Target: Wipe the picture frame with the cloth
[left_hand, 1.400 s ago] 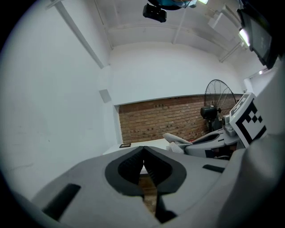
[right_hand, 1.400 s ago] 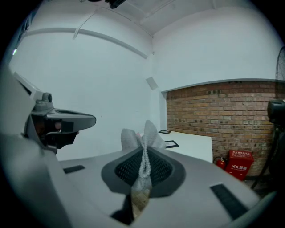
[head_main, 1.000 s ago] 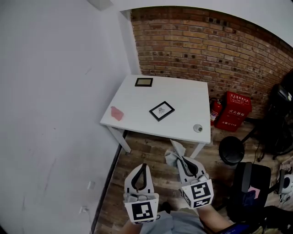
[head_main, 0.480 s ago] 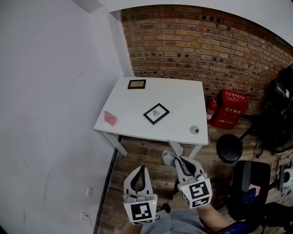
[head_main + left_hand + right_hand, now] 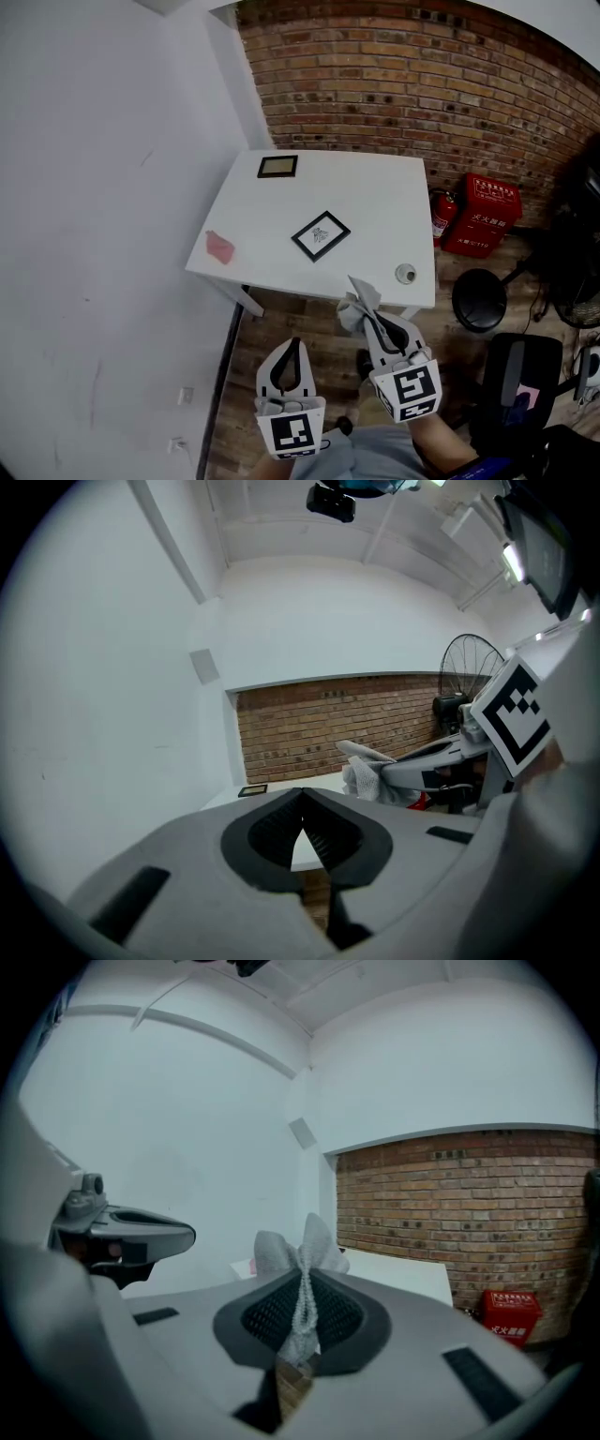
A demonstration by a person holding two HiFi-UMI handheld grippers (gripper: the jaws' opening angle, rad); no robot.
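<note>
A black picture frame (image 5: 321, 235) lies flat at the middle of the white table (image 5: 375, 202). A second, darker frame (image 5: 277, 167) lies at the table's far left corner and shows small in the left gripper view (image 5: 251, 790). My right gripper (image 5: 368, 312) is shut on a crumpled grey cloth (image 5: 356, 305) (image 5: 300, 1251), held in the air just short of the table's near edge. My left gripper (image 5: 292, 345) hangs lower left of it, over the wooden floor, its jaws together with nothing between them. The cloth (image 5: 364, 769) also sticks out of the right gripper in the left gripper view.
A pink scrap (image 5: 220, 247) lies near the table's left edge and a small round object (image 5: 405, 274) near its front right corner. Right of the table stand a fire extinguisher (image 5: 441, 225), a red box (image 5: 483, 216), a black stool (image 5: 478, 305) and a black chair (image 5: 511, 380). A white wall runs along the left.
The view has shifted a little toward the table, so the cloth now shows right at its near edge. Both grippers keep their pose and their hold.
</note>
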